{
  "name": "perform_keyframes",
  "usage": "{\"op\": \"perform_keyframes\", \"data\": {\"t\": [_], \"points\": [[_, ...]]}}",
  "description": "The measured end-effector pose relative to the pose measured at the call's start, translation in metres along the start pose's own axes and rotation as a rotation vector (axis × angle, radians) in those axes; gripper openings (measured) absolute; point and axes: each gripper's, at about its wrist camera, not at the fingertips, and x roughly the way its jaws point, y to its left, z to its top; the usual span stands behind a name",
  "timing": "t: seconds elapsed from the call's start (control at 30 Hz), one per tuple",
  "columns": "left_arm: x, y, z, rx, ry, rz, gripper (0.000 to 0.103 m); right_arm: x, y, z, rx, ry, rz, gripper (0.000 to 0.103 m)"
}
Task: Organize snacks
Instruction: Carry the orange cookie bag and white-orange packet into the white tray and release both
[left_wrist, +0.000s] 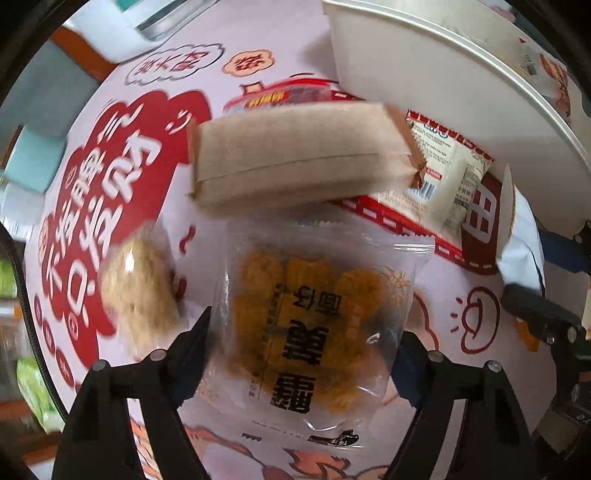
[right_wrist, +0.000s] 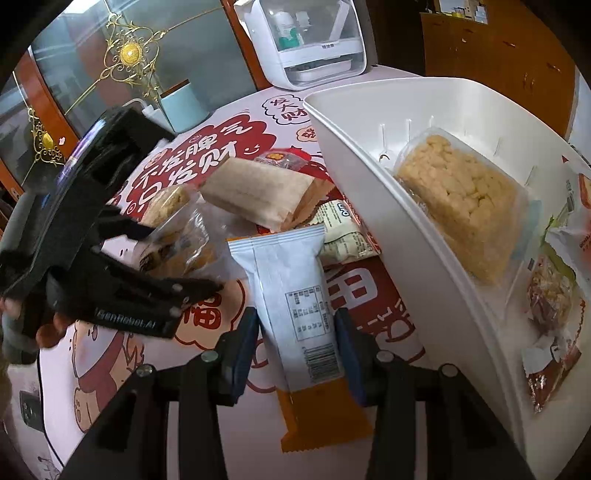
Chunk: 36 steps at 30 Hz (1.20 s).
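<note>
Fingers first: left gripper (left_wrist: 301, 354) points down over a clear packet of orange-yellow snacks (left_wrist: 317, 332), jaws wide, one on each side of the packet, not pressing it as far as the blur lets me tell. Right gripper (right_wrist: 297, 339) has its jaws narrow, blue pads (right_wrist: 245, 347) clamped on a white wrapper with orange end (right_wrist: 295, 295), held w/ barcode side up, above the tablecloth.

Biggest to smallest:
- tablecloth (left_wrist: 110, 184), pink w/ red printed characters & cartoons, covers the table
- white bin (right_wrist: 369, 184) on the right side of the table; inside it a clear pack of pale puffed-rice cake (right_wrist: 461, 199) leans on the wall, plus a few smaller wrapped snacks (right_wrist: 550, 291) further right
- white appliance w/ clear lid (right_wrist: 310, 40) at the far table edge, pale blue canister (right_wrist: 184, 107) near it
- tan paper-wrapped bar (left_wrist: 295, 155) lying beside the bin, just past the clear packet
- cream packet w/ red border (left_wrist: 443, 177) partly under the tan bar, touching the bin's base
- small round beige cake in clear wrap (left_wrist: 136, 284) just left of the orange-yellow packet
</note>
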Motion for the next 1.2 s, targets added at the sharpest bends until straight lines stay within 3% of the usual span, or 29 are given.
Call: {"op": "perform_keyframes", "data": {"t": [0.17, 0.53, 0.83, 1.2], "points": [[-0.011, -0.007, -0.029, -0.079, 0.018, 0.01, 0.071, -0.005, 0.005, -0.001, -0.014, -0.004, 0.025, 0.042], [-0.064, -0.033, -0.07, -0.255, -0.029, -0.02, 0.07, -0.037, 0.01, 0.001, -0.053, -0.055, 0.068, 0.041], [-0.112, -0.041, -0.051, -0.292, -0.116, -0.019, 0.07, -0.077, 0.001, 0.017, -0.062, -0.138, 0.098, 0.041], [-0.169, -0.071, 0.001, -0.292, -0.25, 0.013, 0.07, -0.123, -0.048, 0.049, -0.002, -0.229, 0.096, 0.038]]}}
